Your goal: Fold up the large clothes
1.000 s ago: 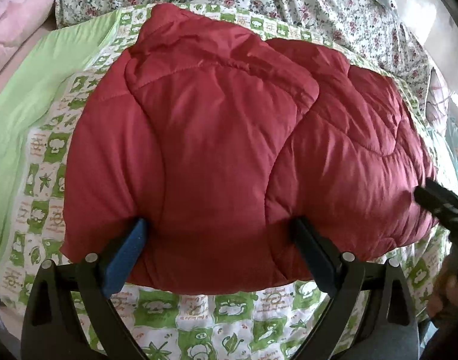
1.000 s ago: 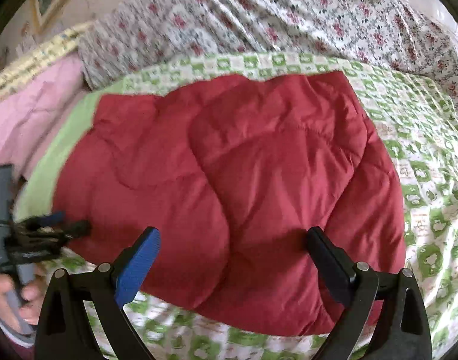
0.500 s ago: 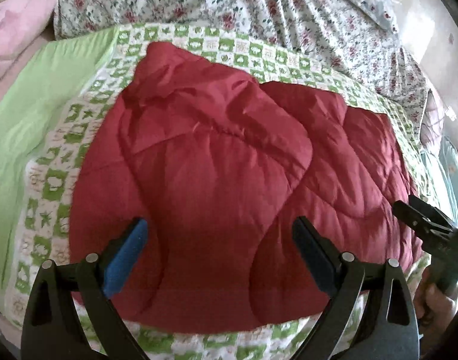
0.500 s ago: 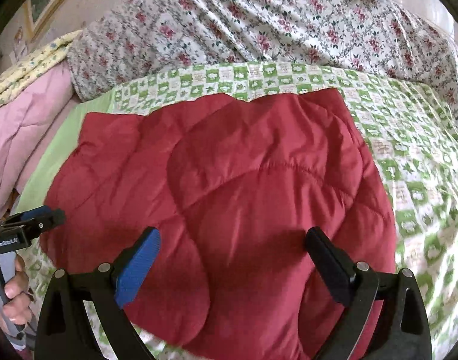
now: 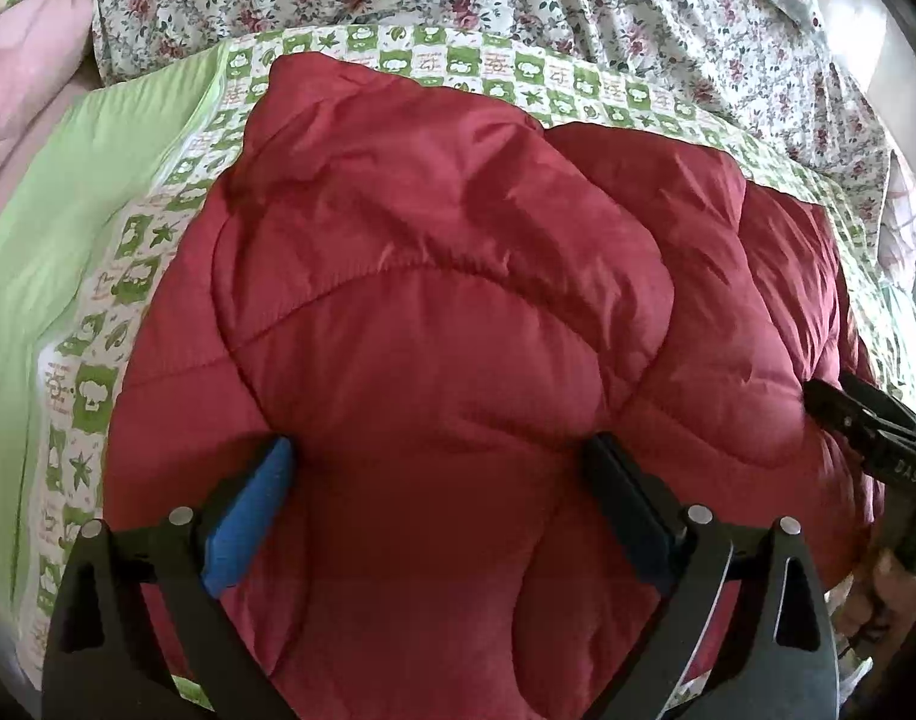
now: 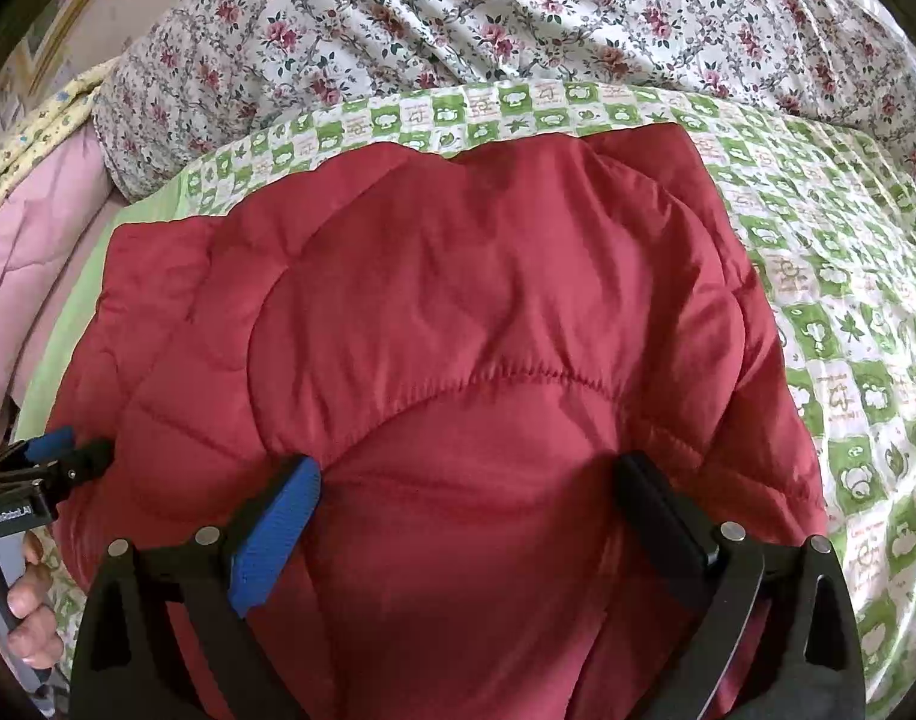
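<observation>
Bed: green-checked sheet spreads beyond and beside both claws; a floral quilt is heaped at the far side.
Jacket: red padded jacket lies folded directly ahead of both claws, its near edge between their fingers.
Left claw: fingers spread wide, gripping nothing.
Right claw: likewise spread wide and empty.
Change: both claws have dropped closer to the jacket within the last second, probably to press or grasp for another fold.
</observation>
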`<state>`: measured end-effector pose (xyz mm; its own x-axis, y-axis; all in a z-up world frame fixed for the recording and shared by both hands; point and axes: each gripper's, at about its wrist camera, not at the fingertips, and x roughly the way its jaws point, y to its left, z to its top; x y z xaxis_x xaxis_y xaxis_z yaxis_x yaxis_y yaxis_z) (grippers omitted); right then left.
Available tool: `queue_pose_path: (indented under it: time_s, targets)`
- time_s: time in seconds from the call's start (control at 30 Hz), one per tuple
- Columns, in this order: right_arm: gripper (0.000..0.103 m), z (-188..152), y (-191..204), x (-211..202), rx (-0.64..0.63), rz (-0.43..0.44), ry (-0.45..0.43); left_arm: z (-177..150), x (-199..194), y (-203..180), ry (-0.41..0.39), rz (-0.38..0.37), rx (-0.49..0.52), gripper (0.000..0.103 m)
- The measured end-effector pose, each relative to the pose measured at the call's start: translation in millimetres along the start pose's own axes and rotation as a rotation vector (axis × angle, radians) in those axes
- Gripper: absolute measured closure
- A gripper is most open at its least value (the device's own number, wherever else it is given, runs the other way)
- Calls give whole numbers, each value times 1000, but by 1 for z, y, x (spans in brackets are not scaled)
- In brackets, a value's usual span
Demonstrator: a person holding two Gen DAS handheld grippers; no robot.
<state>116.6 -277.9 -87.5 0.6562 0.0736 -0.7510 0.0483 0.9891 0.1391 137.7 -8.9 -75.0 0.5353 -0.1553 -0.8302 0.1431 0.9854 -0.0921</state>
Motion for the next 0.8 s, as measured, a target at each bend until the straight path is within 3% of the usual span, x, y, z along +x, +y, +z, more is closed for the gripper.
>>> queue_pose_path:
  time_s: [0.3, 0.47, 0.6, 0.8]
  targets:
    - [4, 5, 0, -4, 14, -11, 0, 4, 6, 0, 2, 2, 9, 2]
    - [8, 7, 14, -34, -12, -8, -67, 4, 8, -1, 1, 2, 11, 1]
    - [6, 4, 12, -10, -31, -37, 18, 5, 8, -1, 2, 0, 11, 1]
    - [3, 4, 0, 3, -1, -2, 14, 1, -9, -2, -13, 8, 18, 2]
